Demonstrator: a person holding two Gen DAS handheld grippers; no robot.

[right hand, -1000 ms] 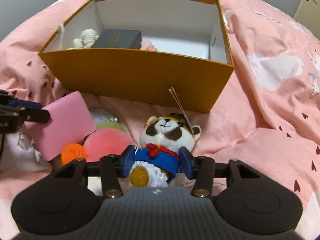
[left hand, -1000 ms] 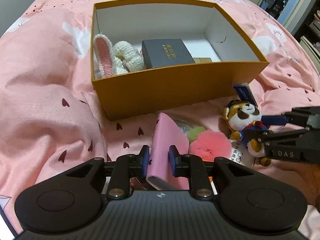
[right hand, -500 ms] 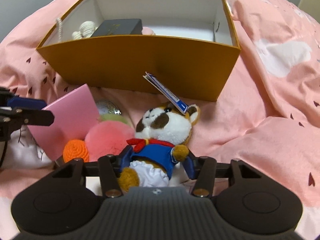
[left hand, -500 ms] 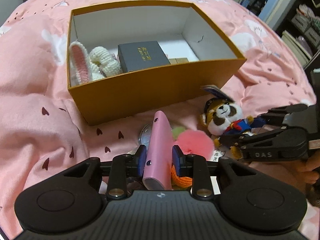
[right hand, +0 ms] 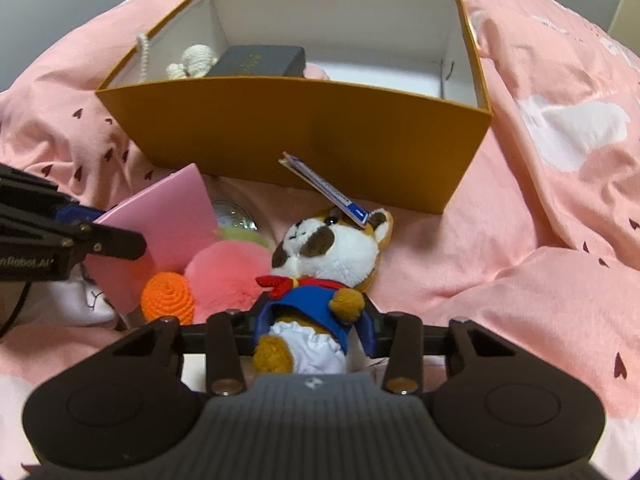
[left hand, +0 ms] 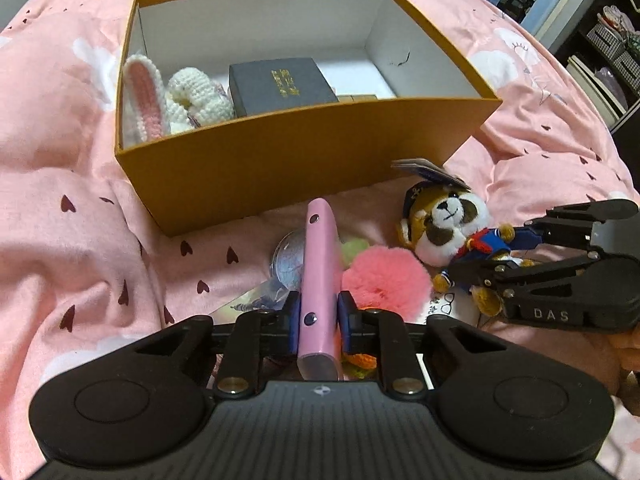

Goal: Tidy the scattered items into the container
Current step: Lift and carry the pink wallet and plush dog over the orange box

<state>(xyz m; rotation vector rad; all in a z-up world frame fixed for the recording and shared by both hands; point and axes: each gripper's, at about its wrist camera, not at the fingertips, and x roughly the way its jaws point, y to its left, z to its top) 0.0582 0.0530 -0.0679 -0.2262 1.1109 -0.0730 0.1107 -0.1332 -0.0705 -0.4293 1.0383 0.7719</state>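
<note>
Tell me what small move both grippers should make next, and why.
Probably lift both straight up: the left gripper has just closed on the pink case and the right gripper on the plush dog, both below the orange box's rim.

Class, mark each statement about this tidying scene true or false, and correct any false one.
1. The left gripper has its jaws closed on the pink case. True.
2. The orange box is empty. False: a dark box and crochet toys lie inside.
3. The right gripper grips the plush dog. True.
4. The pink pompom is inside the box. False: it lies on the bedspread.
</note>
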